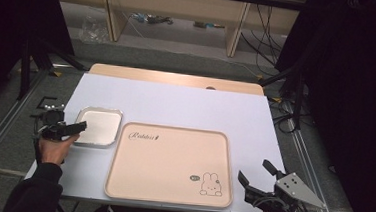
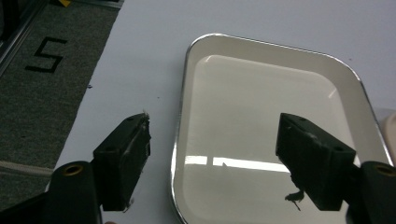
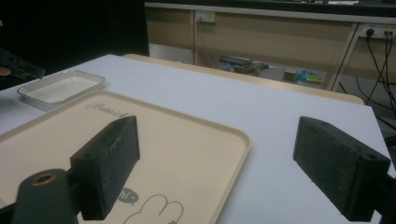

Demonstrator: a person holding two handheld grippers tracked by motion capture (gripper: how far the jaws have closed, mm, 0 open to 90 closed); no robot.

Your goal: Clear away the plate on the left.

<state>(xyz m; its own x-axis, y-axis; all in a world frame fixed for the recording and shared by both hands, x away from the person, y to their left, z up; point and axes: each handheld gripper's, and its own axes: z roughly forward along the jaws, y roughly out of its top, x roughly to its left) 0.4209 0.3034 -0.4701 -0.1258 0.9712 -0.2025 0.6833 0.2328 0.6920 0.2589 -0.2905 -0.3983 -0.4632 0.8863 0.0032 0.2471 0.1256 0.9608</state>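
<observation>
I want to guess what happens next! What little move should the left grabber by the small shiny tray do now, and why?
Probably close the left gripper on the small white tray's near-left rim. Its jaws stand wide open, one outside that rim on the white table, one over the tray's inside, so the rim sits between them, not yet pinched.

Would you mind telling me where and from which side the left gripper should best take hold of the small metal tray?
Probably the small metal tray's raised rim on its near-left edge, approached from the table's left. The left gripper is open there, one finger outside the rim, one over the tray's shallow bottom, so closing would likely pinch the thin lip.
</observation>
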